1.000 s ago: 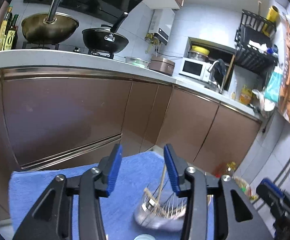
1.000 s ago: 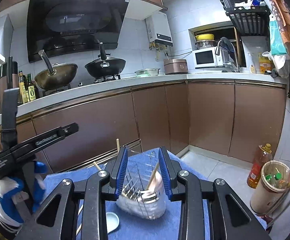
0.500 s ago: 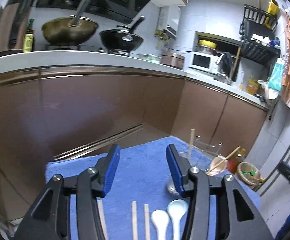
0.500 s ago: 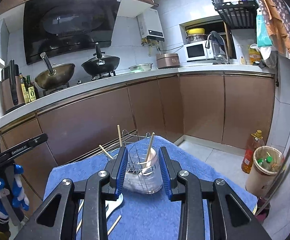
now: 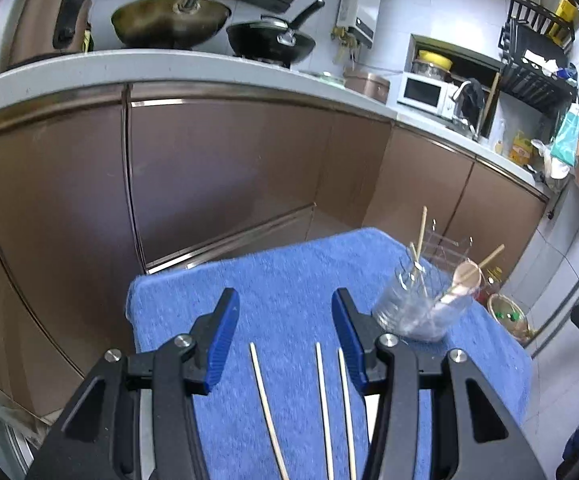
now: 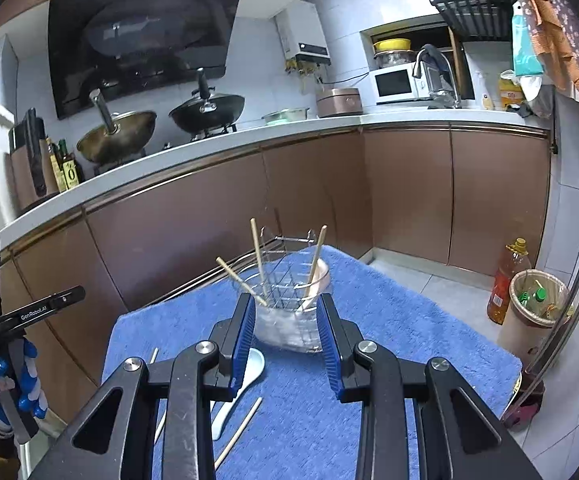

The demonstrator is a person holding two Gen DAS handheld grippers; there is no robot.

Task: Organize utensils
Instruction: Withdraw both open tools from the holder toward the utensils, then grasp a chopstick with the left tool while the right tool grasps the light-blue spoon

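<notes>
A wire utensil holder in a clear cup (image 6: 289, 316) stands upright on the blue towel (image 6: 389, 328), with chopsticks and a wooden spoon in it. My right gripper (image 6: 285, 338) is open; its blue pads flank the holder's near side, just short of it. A white spoon (image 6: 241, 376) and a loose chopstick (image 6: 239, 432) lie beside it. In the left wrist view the holder (image 5: 425, 304) stands at the right. My left gripper (image 5: 285, 340) is open and empty above three loose chopsticks (image 5: 323, 400) on the towel (image 5: 273, 280).
Brown cabinet fronts (image 6: 209, 240) and a white counter with woks (image 6: 205, 110) stand behind the table. A bin (image 6: 537, 308) and an oil bottle (image 6: 503, 284) stand on the floor at the right. The towel's edges mark the table's limits.
The holder, tilted in my right gripper a second ago, now stands upright on the towel and the pads have drawn back. My left gripper has swung left and down over the loose chopsticks.
</notes>
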